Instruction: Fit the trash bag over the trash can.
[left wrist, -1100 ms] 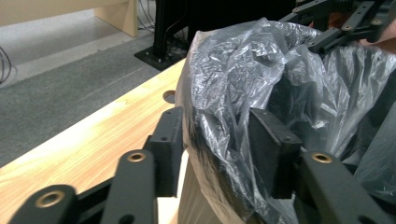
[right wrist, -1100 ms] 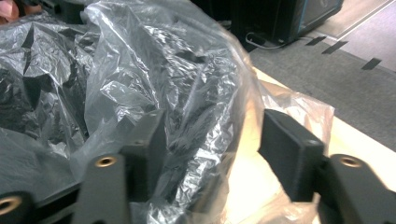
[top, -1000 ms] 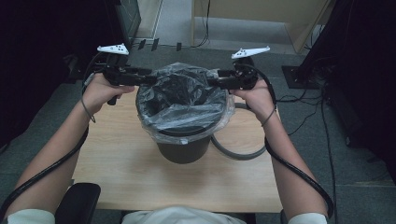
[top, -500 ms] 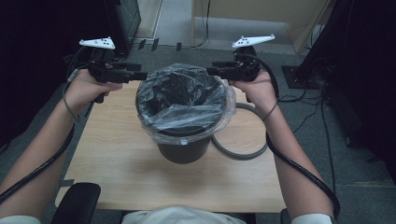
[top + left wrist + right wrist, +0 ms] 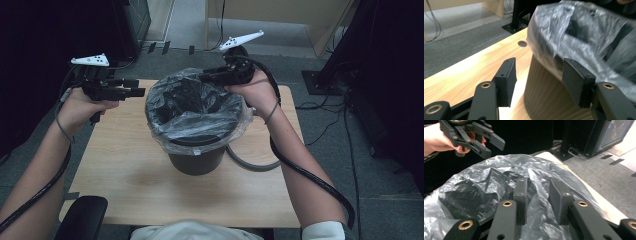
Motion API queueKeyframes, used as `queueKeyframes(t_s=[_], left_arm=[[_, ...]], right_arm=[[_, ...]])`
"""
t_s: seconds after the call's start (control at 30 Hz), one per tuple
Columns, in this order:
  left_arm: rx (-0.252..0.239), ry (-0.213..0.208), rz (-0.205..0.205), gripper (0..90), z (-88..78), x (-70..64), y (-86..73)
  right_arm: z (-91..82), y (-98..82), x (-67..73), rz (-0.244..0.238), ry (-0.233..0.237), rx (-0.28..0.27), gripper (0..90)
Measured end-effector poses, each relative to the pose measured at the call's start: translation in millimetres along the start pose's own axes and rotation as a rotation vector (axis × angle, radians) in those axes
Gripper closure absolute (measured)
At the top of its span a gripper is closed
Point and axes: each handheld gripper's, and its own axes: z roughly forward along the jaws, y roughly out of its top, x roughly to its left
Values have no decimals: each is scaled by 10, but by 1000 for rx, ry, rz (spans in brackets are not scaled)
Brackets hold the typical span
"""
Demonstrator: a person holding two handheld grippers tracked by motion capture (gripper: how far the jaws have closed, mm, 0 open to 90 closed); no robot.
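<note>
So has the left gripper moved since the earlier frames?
Yes. The left gripper has pulled back leftward from the bin rim, now apart from the bag.

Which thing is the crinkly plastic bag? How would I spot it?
Find the wooden table. In its middle stands a dark bin. The bag lines it and folds over the rim: it is the one see-through, shiny, wrinkled thing there.

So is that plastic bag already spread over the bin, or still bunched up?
Spread: the bag lines the upright bin and folds over its rim all round, though the plastic is still crinkled.
</note>
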Motion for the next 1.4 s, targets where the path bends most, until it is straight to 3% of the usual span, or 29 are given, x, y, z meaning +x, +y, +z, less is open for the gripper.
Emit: queueKeyframes(t_s=[0.3, 0.47, 0.6, 0.77, 0.93, 1.07, 1.2, 1.3, 1.4], left_arm=[[14, 20, -24, 435, 42, 49, -148], [11, 24, -33, 434, 81, 72, -246], [6, 35, -38, 434, 118, 85, -314], [-3, 43, -52, 433, 204, 97, -438], [12, 51, -41, 431, 263, 81, -529], [8, 55, -51, 429, 296, 76, -639], [-1, 52, -64, 427, 305, 82, -700], [11, 54, -63, 425, 318, 92, -738], [1, 54, -71, 422, 323, 110, -782]], right_arm=[[282, 99, 88, -2, 40, 63, 695], [449, 100, 74, 30, 43, 95, 689], [544, 66, 42, 22, 8, 132, 636], [618, 25, -37, 64, -13, 158, 593], [690, 15, -55, 58, -38, 190, 535], [786, -13, -69, 72, -44, 204, 402], [877, -39, -75, 61, -73, 236, 335], [906, -38, -77, 68, -71, 240, 335], [985, -53, -70, 70, -61, 251, 277]])
